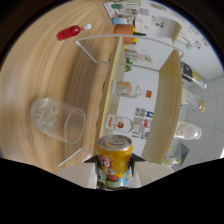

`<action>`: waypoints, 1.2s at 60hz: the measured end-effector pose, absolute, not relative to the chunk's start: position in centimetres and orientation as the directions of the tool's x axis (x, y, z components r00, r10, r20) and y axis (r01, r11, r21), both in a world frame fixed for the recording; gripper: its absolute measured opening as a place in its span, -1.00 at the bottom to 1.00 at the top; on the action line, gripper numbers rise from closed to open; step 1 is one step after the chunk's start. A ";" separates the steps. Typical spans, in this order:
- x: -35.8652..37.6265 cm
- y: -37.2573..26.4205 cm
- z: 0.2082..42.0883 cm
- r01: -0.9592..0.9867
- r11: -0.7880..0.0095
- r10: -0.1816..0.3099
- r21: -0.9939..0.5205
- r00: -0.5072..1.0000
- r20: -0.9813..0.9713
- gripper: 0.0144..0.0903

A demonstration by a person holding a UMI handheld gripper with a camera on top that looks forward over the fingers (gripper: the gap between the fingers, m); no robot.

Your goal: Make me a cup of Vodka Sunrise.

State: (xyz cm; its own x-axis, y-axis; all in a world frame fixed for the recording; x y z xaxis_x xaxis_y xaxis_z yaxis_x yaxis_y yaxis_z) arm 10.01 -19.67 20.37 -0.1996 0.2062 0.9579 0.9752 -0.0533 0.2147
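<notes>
An orange-yellow drink can [115, 150] with a silver top stands between my fingers, and my gripper [114, 163] is shut on it, with a dark fingertip [93, 161] pressing each side. Beyond the fingers and off to one side, a clear glass [55, 119] holding ice sits on the wooden table [55, 70]. The view is rolled, so the table surface runs upright beside the can. Just beyond the can, a clear bottle with a red-and-white label [122, 123] rests on a wooden shelf [167, 100].
A small red bottle with a white cap [71, 32] lies far off on the table. A white wire frame [100, 37] rises near the shelf. The shelf holds several more bottles, among them a clear one with an orange cap [130, 90].
</notes>
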 end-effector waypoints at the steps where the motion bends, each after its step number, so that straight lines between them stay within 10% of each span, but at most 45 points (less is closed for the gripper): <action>1: 9.9 -19.6 20.4 0.968 -0.040 0.205 0.248 -0.234 0.950 -0.04; 11: 8.9 -19.7 19.7 0.860 0.051 0.183 0.507 -0.508 0.842 -0.05; 22: 8.9 -19.9 19.8 0.876 0.033 0.183 0.482 -0.479 0.859 -0.05; 37: 7.1 -20.9 27.1 0.980 -0.039 0.071 -0.194 0.196 0.978 -0.05; 50: 12.1 -22.9 33.7 0.478 -0.016 -0.033 -0.878 0.877 0.478 -0.03; 72: 26.3 -23.0 18.4 -0.123 -0.206 -0.130 -0.971 0.987 -0.098 -0.04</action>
State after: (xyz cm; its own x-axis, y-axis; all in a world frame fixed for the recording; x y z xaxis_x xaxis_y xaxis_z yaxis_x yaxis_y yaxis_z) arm 26.30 -23.02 18.43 0.9867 -0.1298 -0.0978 -0.1233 -0.2061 -0.9707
